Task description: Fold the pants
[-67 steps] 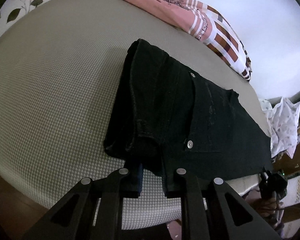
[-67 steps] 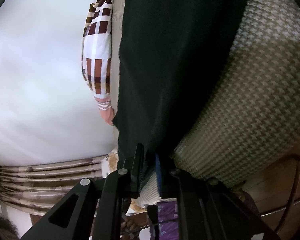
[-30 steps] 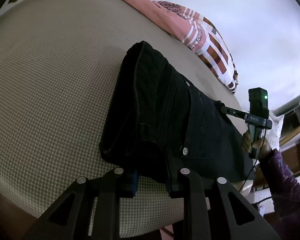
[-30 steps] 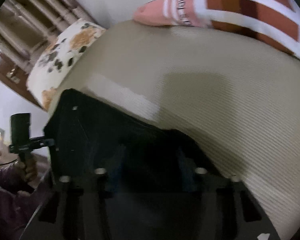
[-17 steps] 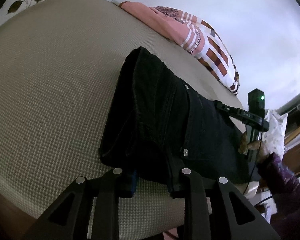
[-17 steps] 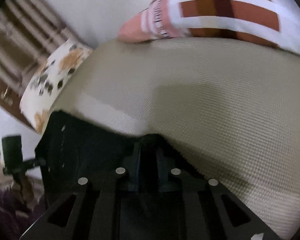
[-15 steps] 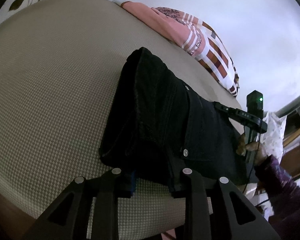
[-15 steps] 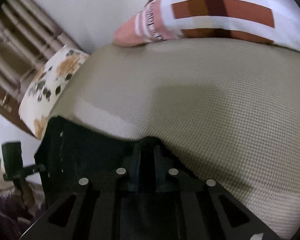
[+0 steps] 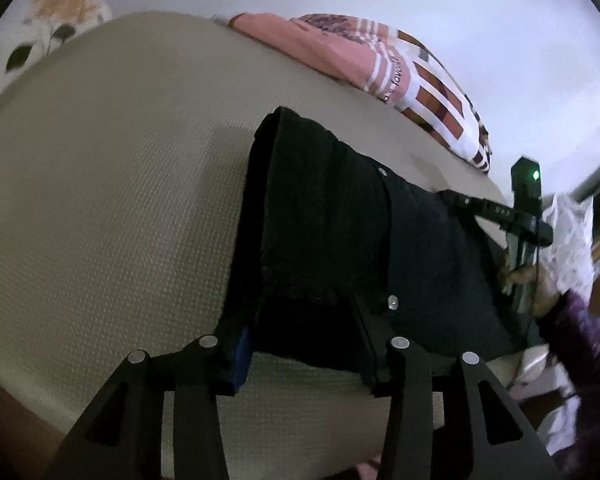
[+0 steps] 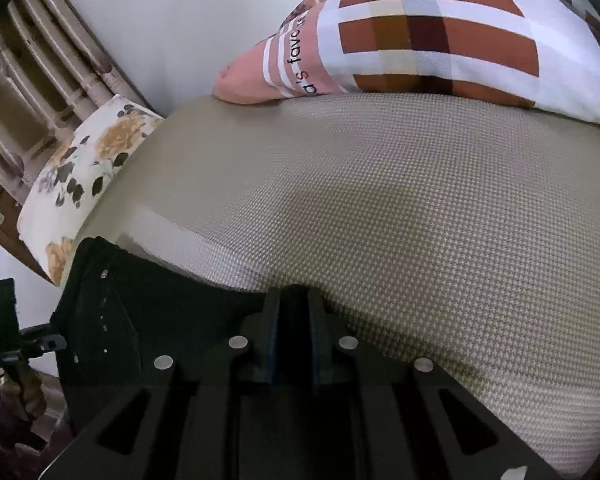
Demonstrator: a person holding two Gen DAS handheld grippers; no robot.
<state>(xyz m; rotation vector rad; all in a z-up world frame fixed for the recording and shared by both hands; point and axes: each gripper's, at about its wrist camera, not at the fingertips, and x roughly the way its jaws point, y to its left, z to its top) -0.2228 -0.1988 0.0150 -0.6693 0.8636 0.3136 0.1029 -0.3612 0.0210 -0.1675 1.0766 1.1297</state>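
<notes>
Black pants (image 9: pixel 340 220) lie folded in a thick stack on the beige houndstooth bed (image 9: pixel 100 200). My left gripper (image 9: pixel 305 356) sits at the stack's near edge. Its jaws are opening, and the edge lies between the fingers with the pads drawing off it. At the stack's opposite end my right gripper (image 10: pixel 293 316) is shut, with the pants' (image 10: pixel 140 312) edge pinched between its narrow fingertips. The left wrist view shows that right gripper (image 9: pixel 446 196) at the pants' far right corner, held by a hand in a purple sleeve (image 9: pixel 580 332).
A pink and brown checked pillow (image 10: pixel 440 40) lies along the back of the bed by the white wall. A floral pillow (image 10: pixel 88 168) and curtains (image 10: pixel 40 60) are at the far left. A white patterned cloth (image 9: pixel 568 240) hangs beyond the bed's right edge.
The left fingers have spread apart around the pants' near edge. The right fingers, open a second ago, have closed at the pants' far edge.
</notes>
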